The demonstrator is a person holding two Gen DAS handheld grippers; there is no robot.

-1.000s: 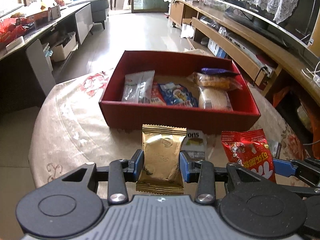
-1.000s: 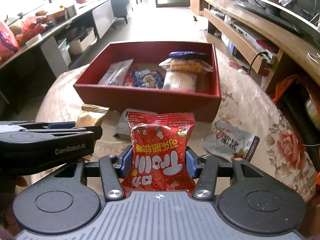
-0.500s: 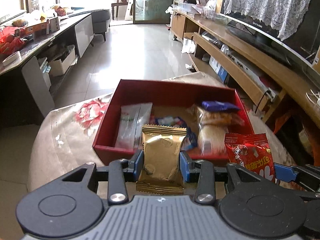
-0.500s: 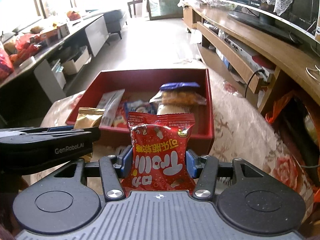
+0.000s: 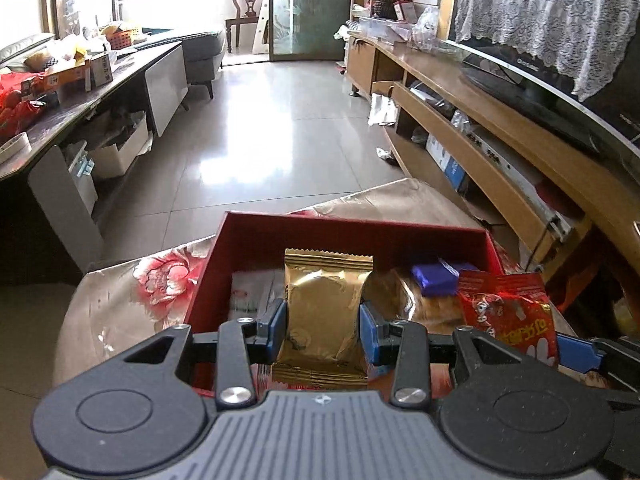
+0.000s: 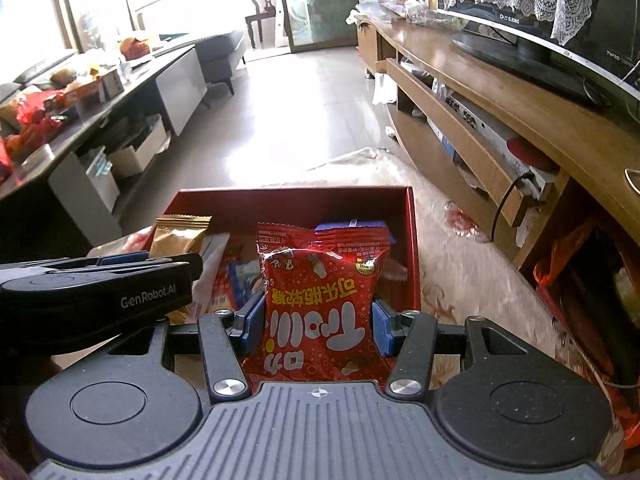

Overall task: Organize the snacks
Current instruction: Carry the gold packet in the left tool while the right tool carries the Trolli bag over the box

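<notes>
My left gripper (image 5: 323, 330) is shut on a gold snack packet (image 5: 325, 304) and holds it above the red box (image 5: 352, 236). My right gripper (image 6: 319, 320) is shut on a red snack packet (image 6: 320, 300) and holds it above the same red box (image 6: 296, 200), toward its right side. The red packet (image 5: 508, 316) shows at the right of the left wrist view, and the gold packet (image 6: 180, 236) with the left gripper body (image 6: 96, 296) shows at the left of the right wrist view. Inside the box lie a blue packet (image 5: 434, 278), a clear-wrapped pastry (image 5: 416, 304) and other packets, partly hidden.
The box stands on a round table with a floral cloth (image 5: 132, 292). A wooden TV cabinet (image 5: 500, 140) runs along the right. A dark counter (image 5: 80, 92) with clutter stands at the left. Tiled floor (image 5: 272, 140) lies beyond the table.
Both grippers have risen and moved forward with their packets, from the table in front of the box to above the box.
</notes>
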